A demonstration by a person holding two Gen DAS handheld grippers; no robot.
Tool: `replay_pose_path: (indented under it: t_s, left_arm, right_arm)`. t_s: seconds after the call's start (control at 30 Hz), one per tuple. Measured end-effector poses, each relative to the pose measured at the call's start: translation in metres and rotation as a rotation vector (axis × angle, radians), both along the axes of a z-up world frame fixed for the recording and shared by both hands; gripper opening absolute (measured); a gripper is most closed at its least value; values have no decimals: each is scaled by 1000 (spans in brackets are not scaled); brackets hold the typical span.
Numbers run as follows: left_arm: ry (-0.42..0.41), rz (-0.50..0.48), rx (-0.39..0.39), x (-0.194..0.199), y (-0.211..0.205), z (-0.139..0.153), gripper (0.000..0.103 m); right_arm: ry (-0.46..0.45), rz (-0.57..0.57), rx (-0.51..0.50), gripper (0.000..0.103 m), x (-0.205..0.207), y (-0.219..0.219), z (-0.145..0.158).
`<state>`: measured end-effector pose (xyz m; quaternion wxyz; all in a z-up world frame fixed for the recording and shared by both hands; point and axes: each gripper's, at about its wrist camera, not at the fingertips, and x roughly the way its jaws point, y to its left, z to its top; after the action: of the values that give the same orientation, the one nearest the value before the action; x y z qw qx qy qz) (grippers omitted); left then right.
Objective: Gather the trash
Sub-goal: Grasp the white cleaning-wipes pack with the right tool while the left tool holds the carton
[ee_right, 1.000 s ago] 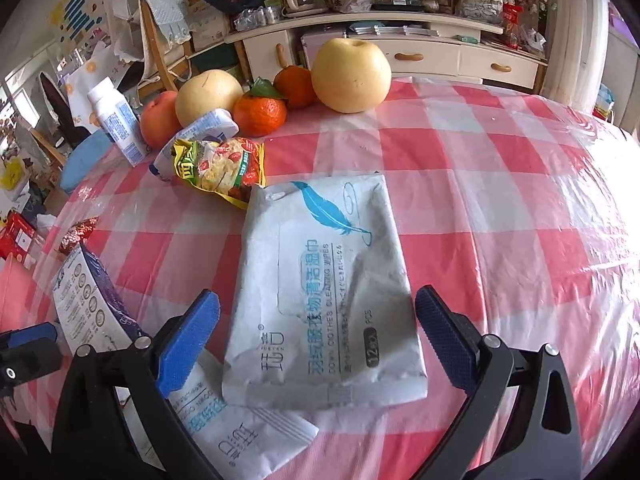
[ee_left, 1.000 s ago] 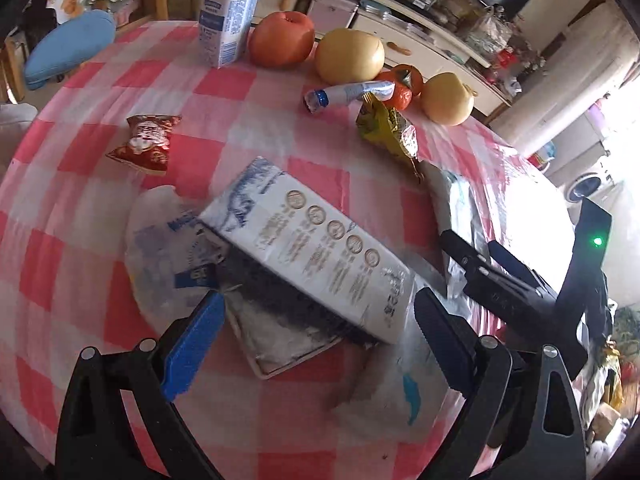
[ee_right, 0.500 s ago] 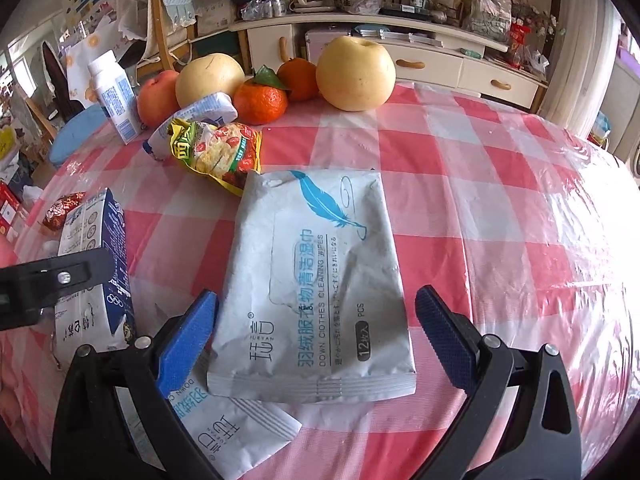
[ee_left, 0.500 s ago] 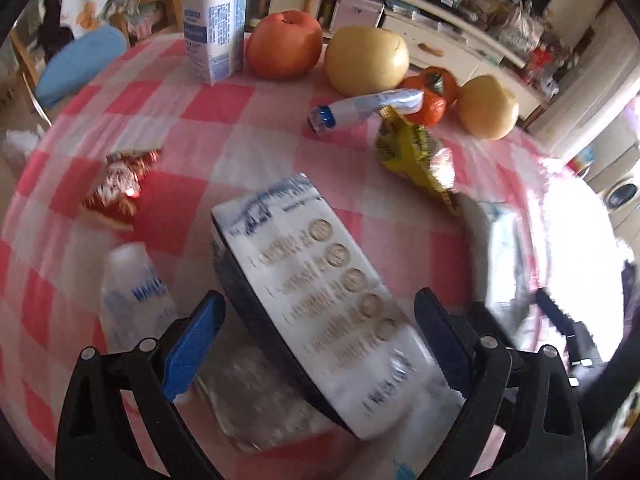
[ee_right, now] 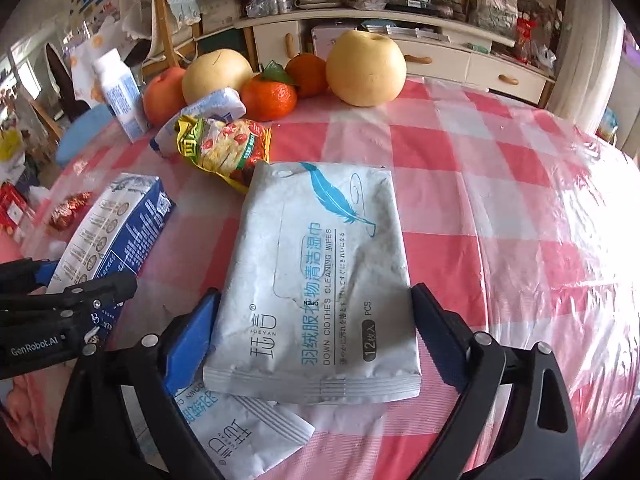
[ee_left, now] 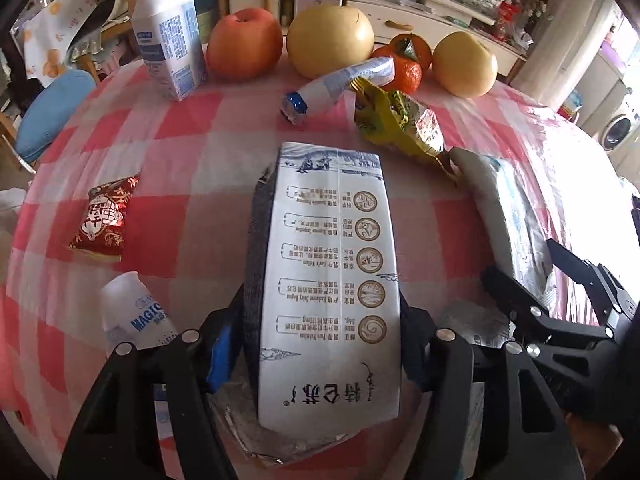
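L claw (ee_left: pixel 316 354) closing, pads against both sides of milk carton (ee_left: pixel 328 280), carton lifted at a tilt over desk (ee_left: pixel 176 184) | R claw (ee_right: pixel 316 336) closing, pads just beside wipes pack (ee_right: pixel 320 276) edges, pack flat on desk

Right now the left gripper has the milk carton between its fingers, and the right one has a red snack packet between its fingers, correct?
Not quite. In the right wrist view, the right gripper has a grey wipes pack between its closing fingers, not a red snack packet. The left gripper does have the milk carton between its fingers.
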<state>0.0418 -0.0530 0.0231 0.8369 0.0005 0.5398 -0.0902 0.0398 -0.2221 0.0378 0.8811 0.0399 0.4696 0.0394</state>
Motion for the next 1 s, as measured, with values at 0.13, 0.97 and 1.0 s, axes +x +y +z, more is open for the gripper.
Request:
replay_pose_path:
  t_s: [0.13, 0.97, 1.0]
  left_arm:
    - [-20, -29, -8, -4, 4, 5, 66]
    - [-77, -114, -125, -43, 57, 49, 66]
    - [-78, -112, -129, -44, 61, 50, 66]
  right_arm:
    - [-6, 6, -21, 90, -1, 3, 0]
    - [-86, -29, 168, 60, -20, -13, 13]
    - [-88, -32, 172, 60, -20, -13, 14]
